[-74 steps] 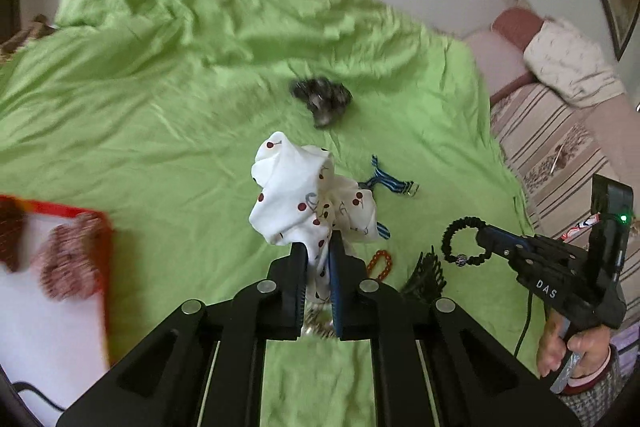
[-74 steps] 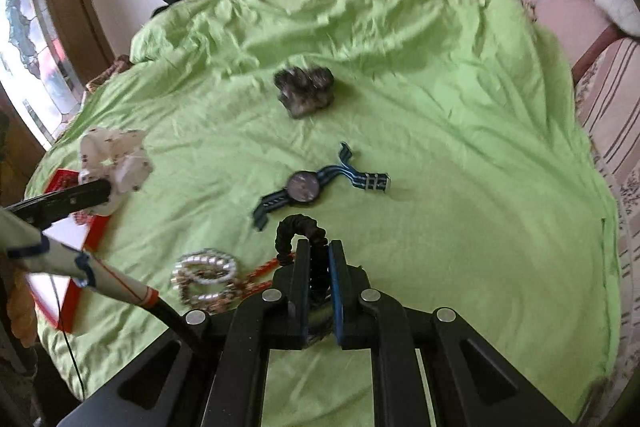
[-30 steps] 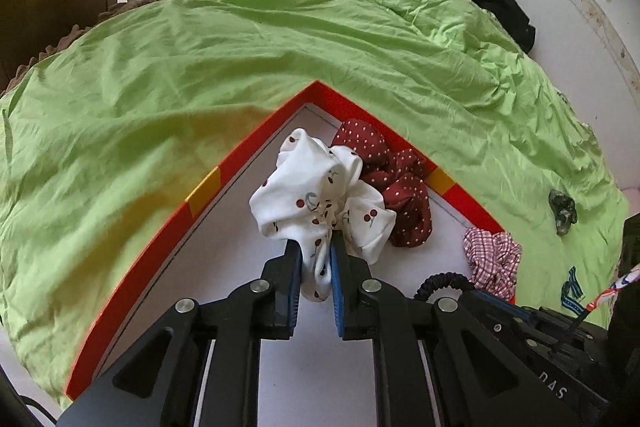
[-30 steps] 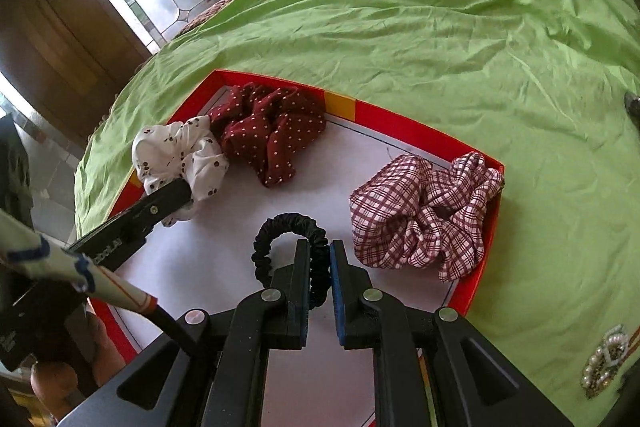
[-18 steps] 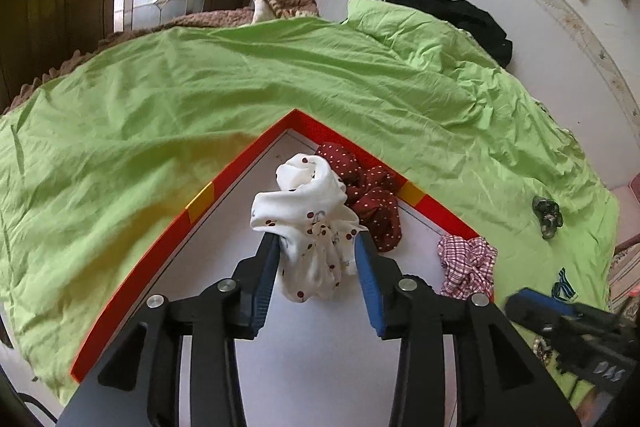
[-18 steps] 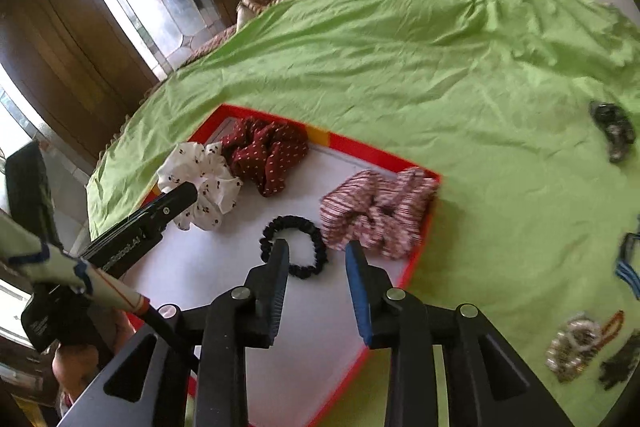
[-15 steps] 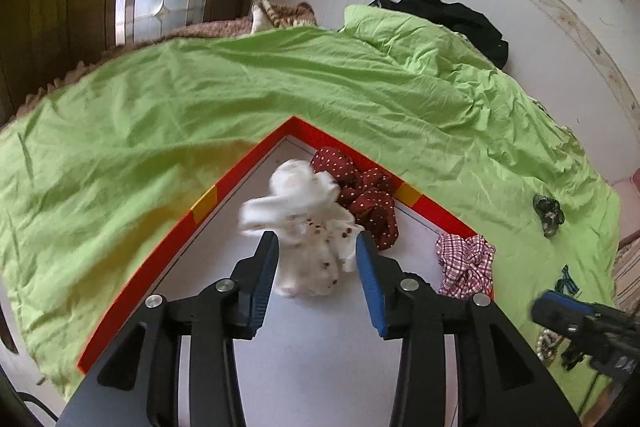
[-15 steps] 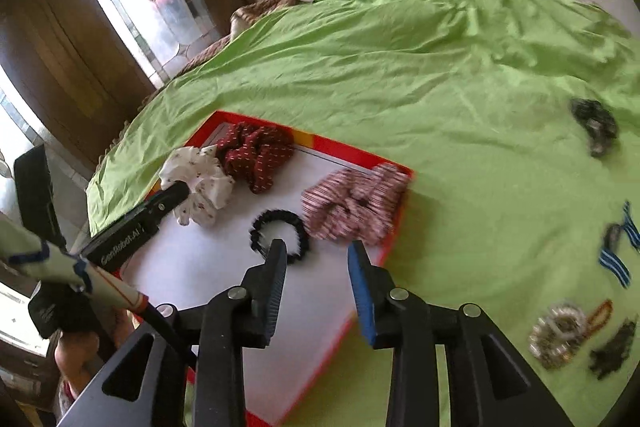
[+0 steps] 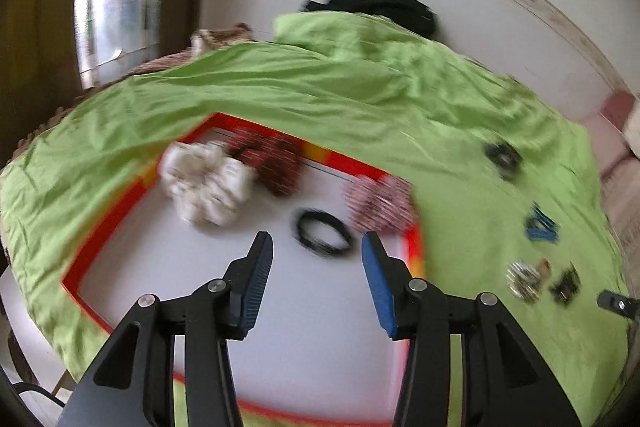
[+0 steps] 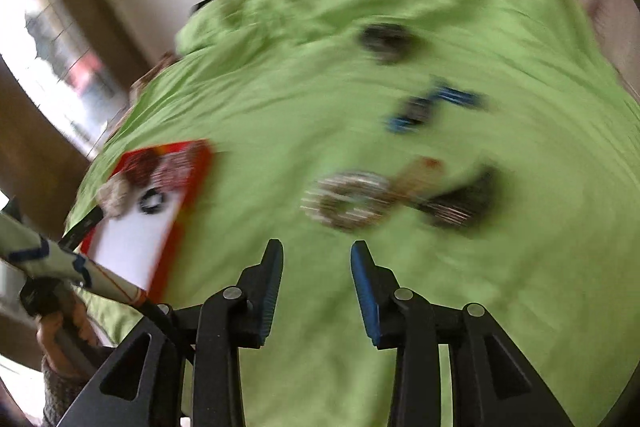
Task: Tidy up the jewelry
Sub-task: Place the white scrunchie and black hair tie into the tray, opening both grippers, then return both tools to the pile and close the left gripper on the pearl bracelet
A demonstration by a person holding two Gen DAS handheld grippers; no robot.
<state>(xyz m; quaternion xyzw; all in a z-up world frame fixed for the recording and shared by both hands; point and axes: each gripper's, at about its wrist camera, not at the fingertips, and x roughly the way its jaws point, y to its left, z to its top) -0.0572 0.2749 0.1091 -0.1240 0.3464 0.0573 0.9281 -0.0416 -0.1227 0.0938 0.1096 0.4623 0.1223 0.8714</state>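
Left claw: jaws apart, holding nothing, hanging over the white inside of the red-rimmed tray. Right claw: jaws apart, also holding nothing, over bare green bedsheet, pointed toward the loose pieces.

In the tray, left wrist view:
- white scrunchie near the far-left corner, touching the dark red dotted scrunchie to its right
- plaid scrunchie against the right rim
- black hair tie flat on the white floor, between the white and plaid ones, just ahead of the left claw's tips

On the sheet, right wrist view, heavy motion blur:
- beaded bracelet just ahead of the right claw
- orange item touching its right side; can't tell what it is
- dark comb-like clip further right
- blue-strap watch beyond those
- dark scrunchie furthest away, well apart from the rest

Tray sits on the bed at the left, well apart from the loose group. Black clothing lies at the far edge of the bed by the wall.
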